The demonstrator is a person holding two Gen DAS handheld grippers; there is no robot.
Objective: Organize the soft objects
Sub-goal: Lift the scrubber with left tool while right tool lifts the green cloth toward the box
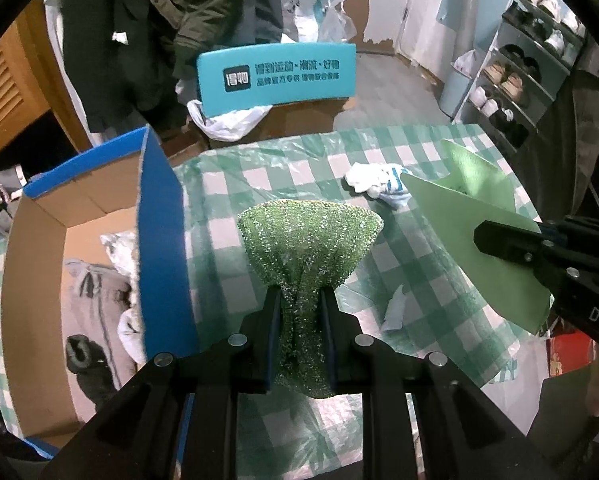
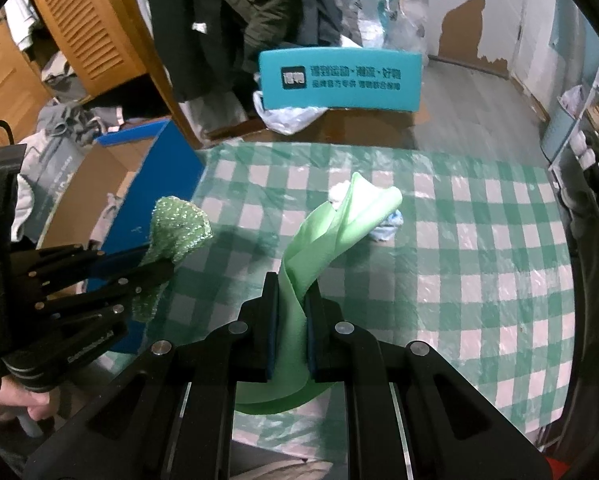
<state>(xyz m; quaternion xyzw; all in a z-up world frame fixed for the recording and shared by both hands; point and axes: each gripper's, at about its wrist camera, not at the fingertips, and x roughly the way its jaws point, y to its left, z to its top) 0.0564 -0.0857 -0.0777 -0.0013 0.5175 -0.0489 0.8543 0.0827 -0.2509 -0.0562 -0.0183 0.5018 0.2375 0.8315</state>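
Note:
My left gripper [image 1: 299,300] is shut on a sparkly green scouring cloth [image 1: 309,236] and holds it above the checked table, next to the open blue cardboard box [image 1: 161,216]. It also shows in the right wrist view [image 2: 179,224]. My right gripper [image 2: 291,284] is shut on a smooth light green cloth [image 2: 335,224], lifted over the table; the same cloth shows at the right of the left wrist view [image 1: 471,216]. A crumpled white and blue cloth [image 1: 379,182] lies on the table behind both.
The box holds grey and white clothing [image 1: 95,300]. The table has a green checked plastic cover [image 2: 479,240]. A teal box [image 1: 277,74] and a plastic bag [image 1: 227,120] stand beyond the far edge. A shoe rack [image 1: 531,76] is at the right.

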